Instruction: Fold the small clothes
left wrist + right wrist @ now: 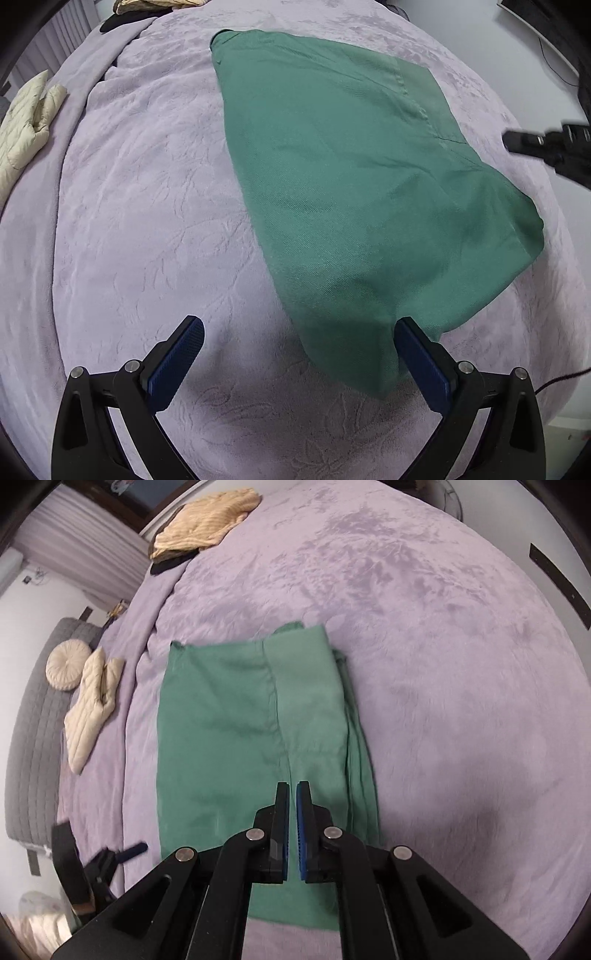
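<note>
Two claws hang over a green cloth that lies flat on the purple bed. It looks soft, thin and light, so it will likely bend and sag when lifted, and may slide a little on the fuzzy bed cover. A good place to take hold is probably a corner or an edge, pinching all the layers at once, since the right side already looks folded over.

From its own camera, the left claw is spread wide with nothing in it. The near corner of the cloth sits just between its fingers, closer to the right one.

From its own camera, the right claw is pressed together and pinches nothing. It hangs above the near middle of the cloth, which spreads out to the far side of it.
</note>
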